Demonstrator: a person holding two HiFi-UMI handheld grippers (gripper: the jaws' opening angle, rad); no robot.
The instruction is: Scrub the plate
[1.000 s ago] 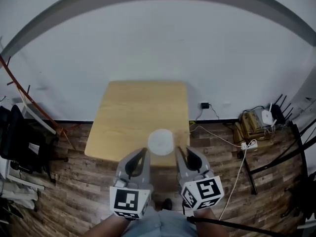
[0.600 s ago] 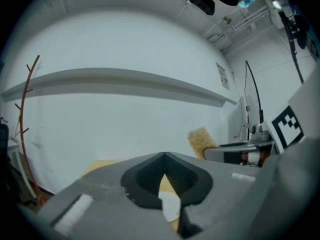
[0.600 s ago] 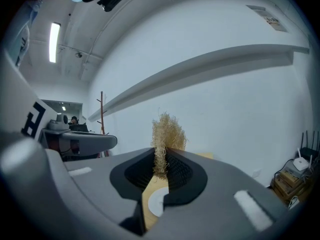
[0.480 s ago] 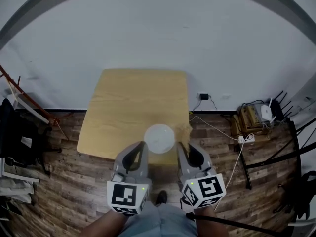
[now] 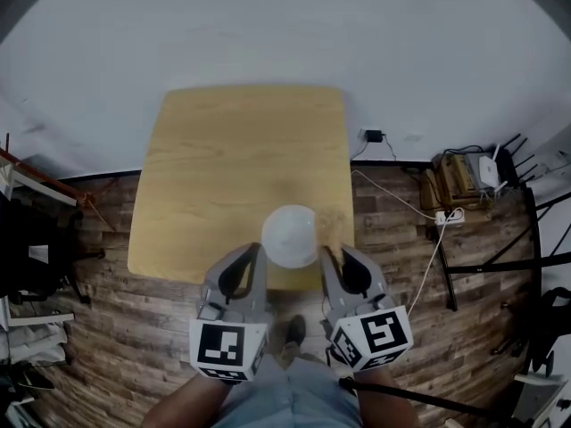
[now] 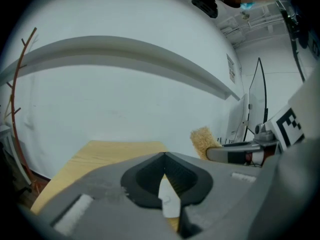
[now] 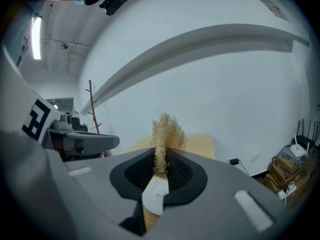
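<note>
The white plate (image 5: 289, 234) is sitting on the wooden bench (image 5: 239, 146), at the middle of the bench's near edge.

The left hand-held gripper (image 5: 258, 253) is reaching up to the plate's near-left rim. In the left gripper view its jaws (image 6: 164, 157) are pressing together at their tips, with a thin white sliver of the plate (image 6: 168, 198) pinched in the narrow gap between them and a strip of bench (image 6: 114, 149) showing beyond.

The right hand-held gripper (image 5: 326, 257) is coming in at the plate's near-right side. Its jaws (image 7: 161, 160) are clamping a straw-coloured fibrous scrubber (image 7: 165, 130), whose frayed tuft is sticking out past the jaw tips. From above, the scrubber (image 5: 332, 227) is lying just beside the plate's right rim; whether it is touching the rim cannot be told. A patch of white plate (image 7: 154, 196) is showing under the clamped fibres.

Each gripper is appearing in the other's view: the right one, holding the scrubber (image 6: 202, 140), lies to the right of the plate, and the left one (image 7: 86, 143) to the plate's left.
</note>
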